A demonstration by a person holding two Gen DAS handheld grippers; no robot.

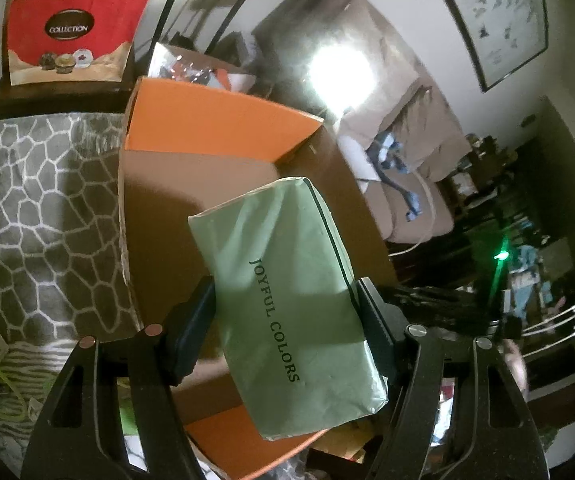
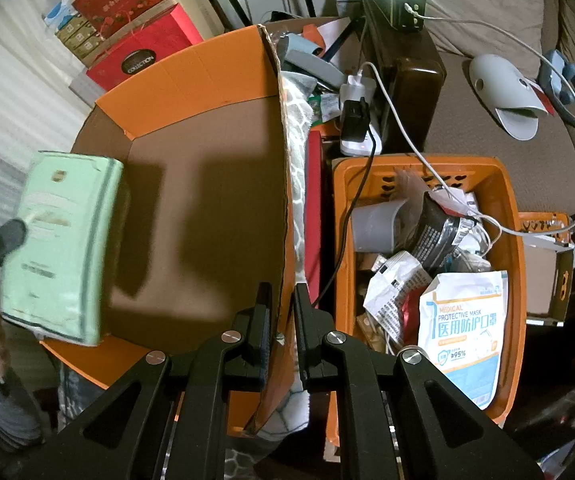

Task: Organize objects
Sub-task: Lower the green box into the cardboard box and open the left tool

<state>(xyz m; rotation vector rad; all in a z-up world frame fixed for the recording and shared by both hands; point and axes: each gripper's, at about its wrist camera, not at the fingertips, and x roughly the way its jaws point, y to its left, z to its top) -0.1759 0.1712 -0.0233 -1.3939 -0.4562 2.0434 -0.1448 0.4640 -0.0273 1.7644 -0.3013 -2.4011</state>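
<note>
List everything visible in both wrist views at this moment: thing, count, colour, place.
Pale green soft pack: one, printed JOYFUL COLORS, held over the box.
Orange cardboard box: one, brown inside, centre, nothing seen inside.
Orange plastic basket: one, right of box, full of packets.
White mask packet: one, in basket.
Red gift box: one, behind the cardboard box.
Left gripper: black, clamped on pack.
Right gripper: black, pinching box wall.

Black linkage grippers (image 2: 283, 320), silver screws, ribbed fingers (image 1: 191, 320); sleeve apparently grey.
</note>
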